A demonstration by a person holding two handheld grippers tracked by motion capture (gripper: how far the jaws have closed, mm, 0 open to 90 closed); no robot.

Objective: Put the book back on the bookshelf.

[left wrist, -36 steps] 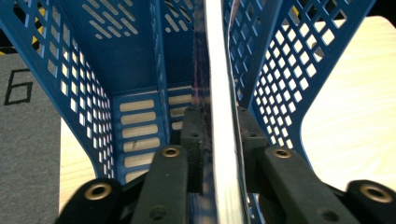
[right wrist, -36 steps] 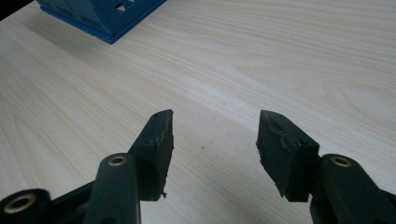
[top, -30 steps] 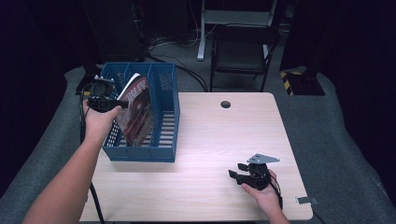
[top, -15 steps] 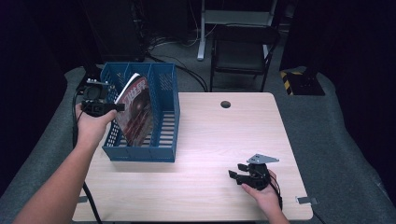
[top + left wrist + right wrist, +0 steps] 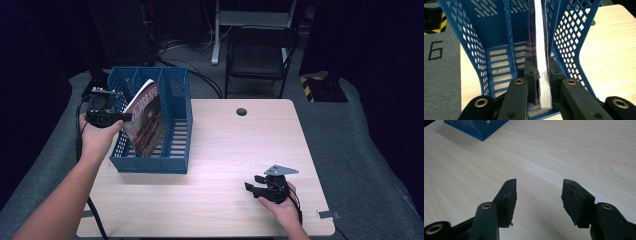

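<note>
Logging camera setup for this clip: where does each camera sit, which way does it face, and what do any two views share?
High view: above the person's side, facing forward and down on the table; both forearms, left gripper, right gripper.
Left gripper view: on the left gripper, looking into the blue file rack; jaws clamp the magazine.
Right gripper view: on the right gripper, facing bare tabletop; jaws apart.
Shared: all three show the rack.

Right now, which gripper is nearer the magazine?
Left. The left gripper is shut on the magazine inside the blue rack. The right gripper sits open near the table's front right, well away.
</note>
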